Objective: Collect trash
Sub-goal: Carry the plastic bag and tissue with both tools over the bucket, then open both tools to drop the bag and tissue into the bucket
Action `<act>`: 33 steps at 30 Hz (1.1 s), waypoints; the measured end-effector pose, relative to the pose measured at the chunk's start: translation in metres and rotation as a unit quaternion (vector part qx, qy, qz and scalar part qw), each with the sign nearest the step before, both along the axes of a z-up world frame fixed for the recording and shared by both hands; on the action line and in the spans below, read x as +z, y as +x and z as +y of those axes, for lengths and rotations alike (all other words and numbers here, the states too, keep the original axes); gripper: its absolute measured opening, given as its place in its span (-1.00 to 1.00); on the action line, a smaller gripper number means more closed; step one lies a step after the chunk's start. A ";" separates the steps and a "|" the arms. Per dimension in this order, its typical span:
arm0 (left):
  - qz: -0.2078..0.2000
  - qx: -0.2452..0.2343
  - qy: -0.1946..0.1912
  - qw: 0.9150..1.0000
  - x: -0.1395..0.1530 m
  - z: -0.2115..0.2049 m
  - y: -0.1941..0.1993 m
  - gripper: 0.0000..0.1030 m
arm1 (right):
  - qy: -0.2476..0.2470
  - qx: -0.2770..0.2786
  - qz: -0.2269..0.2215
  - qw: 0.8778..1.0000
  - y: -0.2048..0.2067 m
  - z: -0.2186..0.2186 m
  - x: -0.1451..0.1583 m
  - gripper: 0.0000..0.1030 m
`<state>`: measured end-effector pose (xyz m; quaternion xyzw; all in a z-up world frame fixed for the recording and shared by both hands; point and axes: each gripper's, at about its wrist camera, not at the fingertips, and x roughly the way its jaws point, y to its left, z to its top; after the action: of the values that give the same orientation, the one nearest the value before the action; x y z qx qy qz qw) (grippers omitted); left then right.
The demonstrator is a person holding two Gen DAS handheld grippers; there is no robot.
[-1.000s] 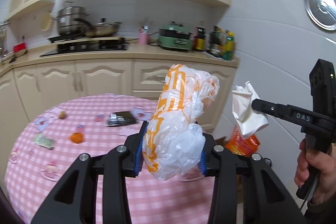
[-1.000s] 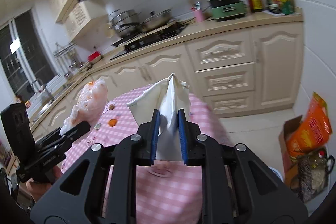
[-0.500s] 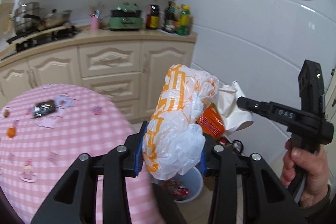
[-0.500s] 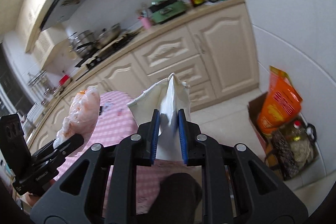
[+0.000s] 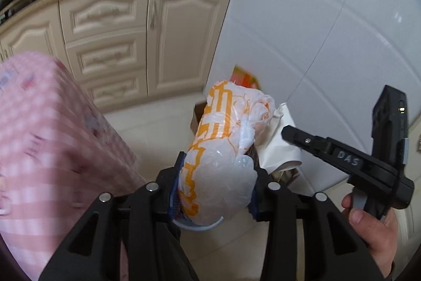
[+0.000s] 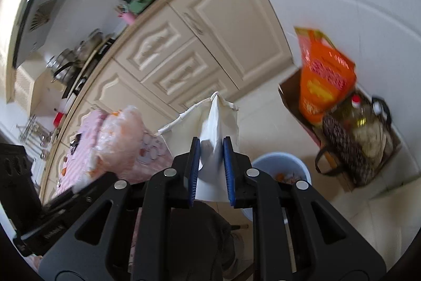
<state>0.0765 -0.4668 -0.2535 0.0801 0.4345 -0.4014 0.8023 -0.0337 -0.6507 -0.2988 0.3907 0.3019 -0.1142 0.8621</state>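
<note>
Low centre of each wrist view: left gripper (image 5: pixel 214 191) clamps crumpled plastic bag (image 5: pixel 223 146), right gripper (image 6: pixel 212 170) pinches paper tissue (image 6: pixel 214 133); both likely light, soft, best gripped mid-bunch.

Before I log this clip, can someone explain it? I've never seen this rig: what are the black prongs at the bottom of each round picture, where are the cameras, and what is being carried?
No robot here: a person holds one handheld tool in each hand. Each round picture comes from a fisheye camera on a tool, looking forward along its two fingers, so the black prongs are the tool itself.

In the left wrist view, the left tool is clamped on a crumpled white and orange plastic bag. The right tool shows at the right edge, with the person's hand on its handle.

In the right wrist view, the right tool is shut on a white paper napkin. Below it on the floor stands a pale blue trash bin with some scraps inside. At left is a table with a pink checked tablecloth; against the wall, a cardboard box of groceries.
</note>
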 end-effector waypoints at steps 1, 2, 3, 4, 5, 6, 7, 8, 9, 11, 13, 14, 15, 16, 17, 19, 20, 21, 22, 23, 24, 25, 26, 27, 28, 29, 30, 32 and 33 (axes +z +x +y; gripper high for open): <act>0.007 0.000 0.011 1.000 -0.011 -0.006 0.002 -0.24 | 0.003 -0.004 0.007 1.000 0.001 -0.002 -0.007 -0.65; 0.025 0.001 0.022 0.999 -0.026 -0.013 0.006 -0.24 | 0.009 -0.007 0.014 1.000 0.002 -0.005 -0.016 -0.65; 0.034 0.003 0.029 0.999 -0.035 -0.017 0.010 -0.24 | 0.019 -0.008 0.018 1.000 0.004 -0.008 -0.025 -0.65; 0.046 0.006 0.035 0.998 -0.046 -0.021 0.014 -0.24 | 0.024 -0.010 0.023 0.999 0.006 -0.010 -0.032 -0.65; 0.063 0.009 0.044 0.997 -0.059 -0.027 0.019 -0.24 | 0.026 -0.010 0.028 0.999 0.009 -0.011 -0.037 -0.65; 0.072 0.011 0.050 0.996 -0.067 -0.030 0.023 -0.24 | 0.030 -0.009 0.033 0.999 0.012 -0.013 -0.043 -0.65; 0.080 0.013 0.055 0.995 -0.075 -0.033 0.028 -0.24 | 0.036 -0.008 0.039 0.999 0.016 -0.014 -0.051 -0.65; 0.093 0.017 0.059 0.994 -0.085 -0.037 0.033 -0.24 | 0.039 -0.008 0.044 0.998 0.019 -0.015 -0.056 -0.65; 0.103 0.019 0.060 0.993 -0.092 -0.039 0.037 -0.24 | 0.041 -0.008 0.050 0.998 0.023 -0.016 -0.062 -0.65; 0.115 0.022 0.065 0.991 -0.103 -0.044 0.046 -0.23 | 0.053 -0.004 0.057 0.997 0.031 -0.018 -0.076 -0.64; 0.126 0.022 0.076 0.989 -0.116 -0.051 0.051 -0.19 | 0.065 -0.006 0.059 0.996 0.037 -0.021 -0.085 -0.61; 0.136 0.022 0.081 0.987 -0.123 -0.054 0.056 -0.17 | 0.075 -0.008 0.060 0.995 0.040 -0.023 -0.091 -0.61; 0.141 0.025 0.087 0.986 -0.126 -0.055 0.057 -0.07 | 0.083 -0.011 0.062 0.995 0.042 -0.025 -0.096 -0.61; 0.144 0.031 0.094 0.985 -0.128 -0.055 0.061 0.16 | 0.087 -0.017 0.067 0.994 0.042 -0.027 -0.102 -0.53; 0.146 0.035 0.097 0.984 -0.131 -0.055 0.064 0.37 | 0.088 -0.020 0.072 0.993 0.043 -0.028 -0.104 -0.36; 0.140 0.038 0.102 0.984 -0.133 -0.052 0.066 0.42 | 0.088 -0.030 0.073 0.993 0.041 -0.029 -0.107 0.40; 0.136 0.038 0.107 0.984 -0.133 -0.053 0.066 0.45 | 0.087 -0.030 0.073 0.993 0.040 -0.029 -0.108 0.40; 0.134 0.039 0.110 0.984 -0.133 -0.053 0.067 0.47 | 0.087 -0.030 0.074 0.993 0.039 -0.029 -0.108 0.40; 0.135 0.040 0.111 0.984 -0.132 -0.053 0.067 0.49 | 0.087 -0.032 0.074 0.993 0.037 -0.029 -0.108 0.41; 0.134 0.042 0.109 0.984 -0.131 -0.052 0.066 0.51 | 0.086 -0.033 0.075 0.993 0.036 -0.029 -0.107 0.43; 0.132 0.042 0.109 0.984 -0.130 -0.052 0.066 0.53 | 0.084 -0.034 0.076 0.993 0.035 -0.029 -0.106 0.53; 0.127 0.042 0.107 0.985 -0.127 -0.051 0.065 0.55 | 0.081 -0.035 0.076 0.993 0.034 -0.029 -0.104 0.64; 0.124 0.042 0.108 0.986 -0.125 -0.050 0.063 0.56 | 0.080 -0.035 0.076 0.993 0.033 -0.029 -0.102 0.69; 0.122 0.042 0.108 0.986 -0.123 -0.050 0.062 0.57 | 0.077 -0.036 0.077 0.993 0.032 -0.029 -0.100 0.73; 0.121 0.043 0.106 0.986 -0.119 -0.049 0.061 0.57 | 0.073 -0.037 0.078 0.994 0.031 -0.028 -0.097 0.76; 0.119 0.044 0.103 0.987 -0.117 -0.048 0.061 0.57 | 0.070 -0.038 0.078 0.994 0.030 -0.028 -0.094 0.77; 0.113 0.044 0.100 0.988 -0.112 -0.047 0.059 0.57 | 0.069 -0.040 0.077 0.994 0.029 -0.028 -0.092 0.80; 0.103 0.042 0.096 0.989 -0.103 -0.045 0.056 0.57 | 0.065 -0.042 0.075 0.994 0.027 -0.026 -0.086 0.83; 0.099 0.041 0.094 0.990 -0.098 -0.043 0.055 0.57 | 0.062 -0.044 0.075 0.994 0.027 -0.025 -0.083 0.83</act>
<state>0.1313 -0.5102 -0.3519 0.0976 0.5506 -0.3312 0.7600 -0.0069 -0.6758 -0.3820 0.4468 0.3550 -0.1618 0.8051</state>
